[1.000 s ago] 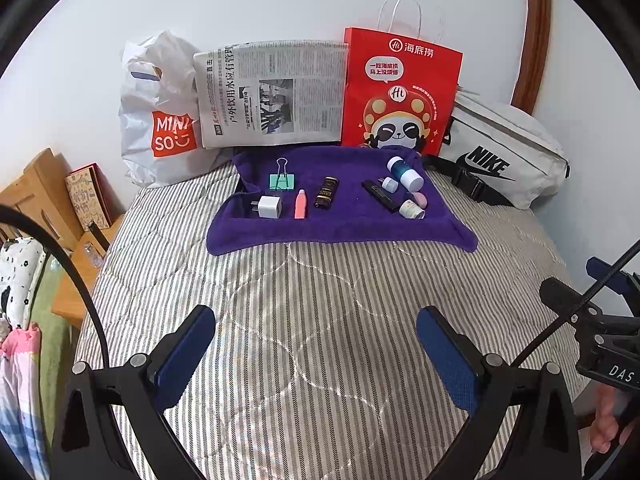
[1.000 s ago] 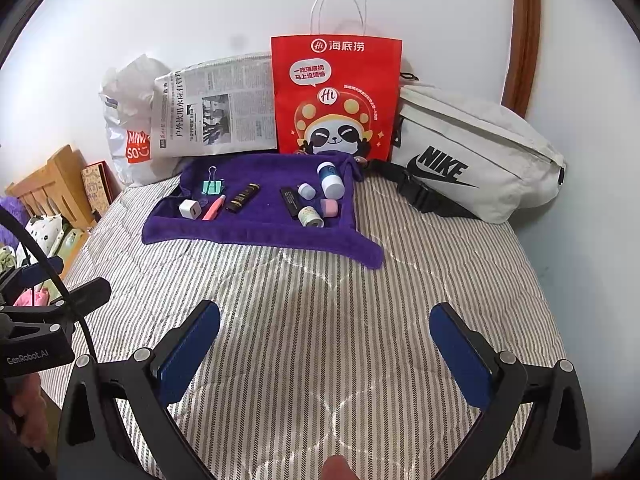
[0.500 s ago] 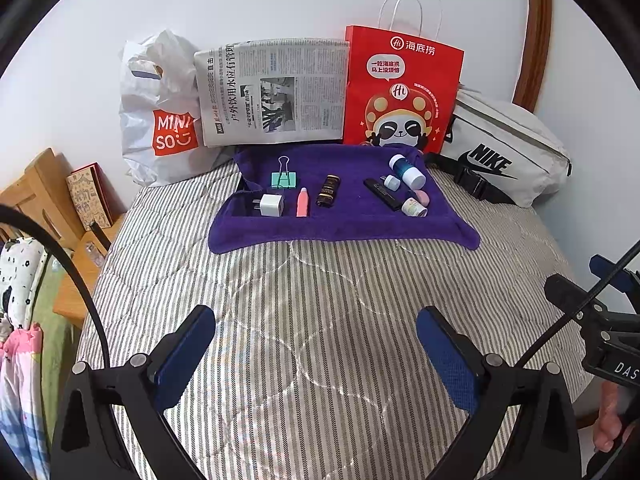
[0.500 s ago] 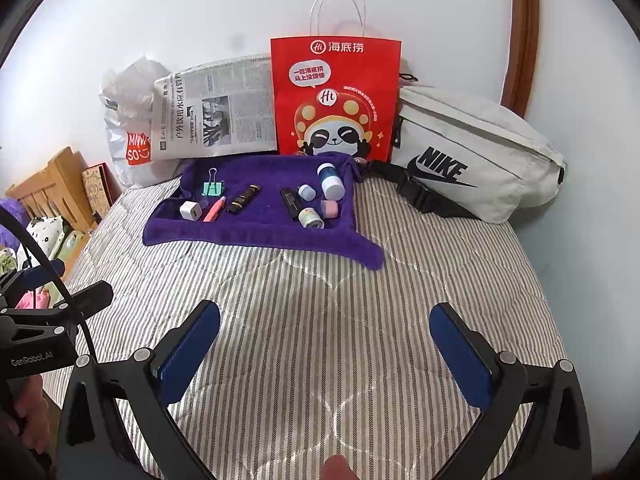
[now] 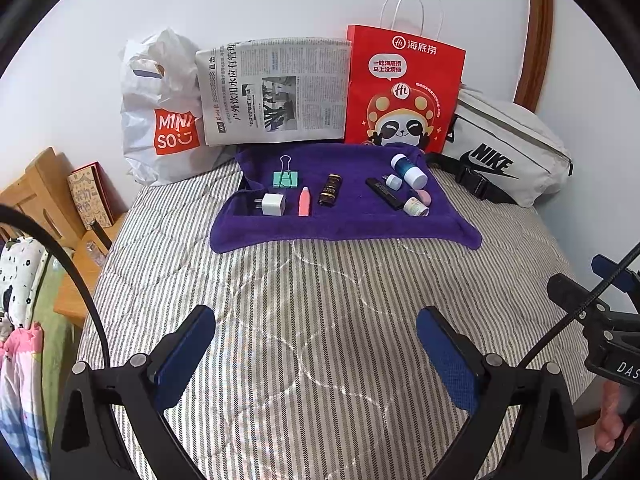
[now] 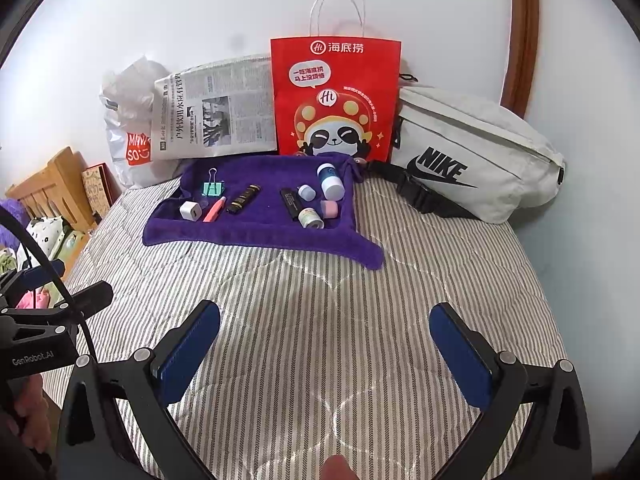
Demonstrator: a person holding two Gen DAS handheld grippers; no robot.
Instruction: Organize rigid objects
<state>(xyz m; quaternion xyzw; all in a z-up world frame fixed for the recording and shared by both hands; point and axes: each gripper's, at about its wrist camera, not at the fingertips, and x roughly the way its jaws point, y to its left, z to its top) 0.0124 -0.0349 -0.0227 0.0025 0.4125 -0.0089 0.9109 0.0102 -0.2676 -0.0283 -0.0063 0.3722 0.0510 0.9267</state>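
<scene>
Left gripper (image 5: 316,344) and right gripper (image 6: 325,344): fingers spread apart, empty (both over striped quilt (image 5: 320,300)). Purple towel (image 5: 352,224) lies well beyond the fingertips, bearing white charger (image 5: 274,205), binder clip (image 5: 285,178) and small bottles.

Against the wall behind the striped bed (image 5: 320,300), a red paper bag (image 5: 404,88) stands between a newspaper (image 5: 276,92) and a white Nike pouch (image 5: 508,156); a white Miniso bag (image 5: 160,112) flanks the newspaper.

Left gripper (image 5: 316,344) eased slightly back from purple towel (image 5: 344,226); items unmoved.
</scene>
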